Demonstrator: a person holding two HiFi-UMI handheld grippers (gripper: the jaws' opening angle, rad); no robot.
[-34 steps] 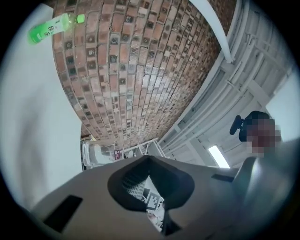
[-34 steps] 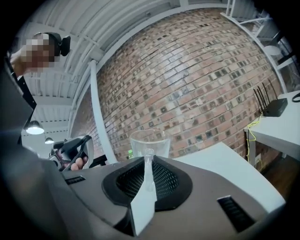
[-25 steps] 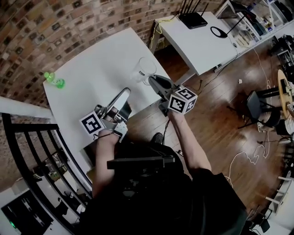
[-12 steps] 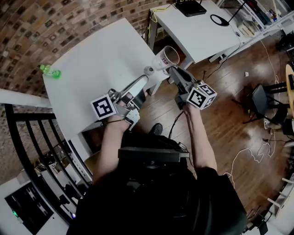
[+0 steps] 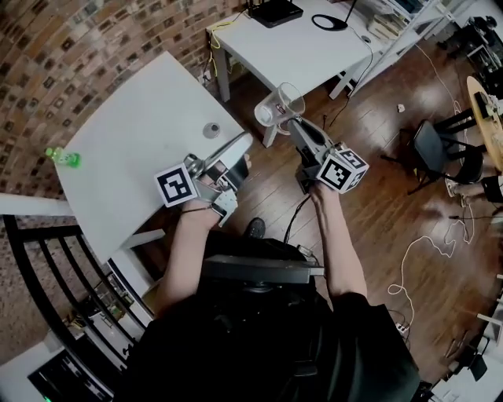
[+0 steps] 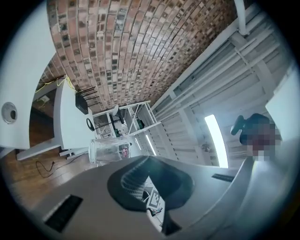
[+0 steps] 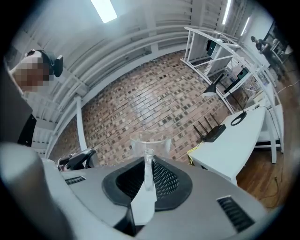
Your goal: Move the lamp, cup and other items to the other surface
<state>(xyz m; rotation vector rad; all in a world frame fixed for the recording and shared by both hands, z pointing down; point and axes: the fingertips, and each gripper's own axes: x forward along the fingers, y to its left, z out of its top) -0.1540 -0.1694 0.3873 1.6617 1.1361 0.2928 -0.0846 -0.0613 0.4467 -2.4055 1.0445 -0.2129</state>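
The cup is clear glass, so its wall half vanishes against the floor. From my head view I can't make out its base. The lamp on the far surface at 12 o'clock is cut off by the picture's top edge, with only its ring head and a bit of stem showing. A small grey round thing lies on the near surface at 11 o'clock, but I can't tell what it is. The green item at 9 o'clock is too small to name.

My right tongs are closed on the cup's handle and carry it tilted above the floor between the two surfaces. My left tongs are closed with nothing in them, over the near surface's edge. My left forearm and right forearm both reach forward. The left tongs aim toward 1 o'clock and the right toward 11, with their tips near each other but apart.
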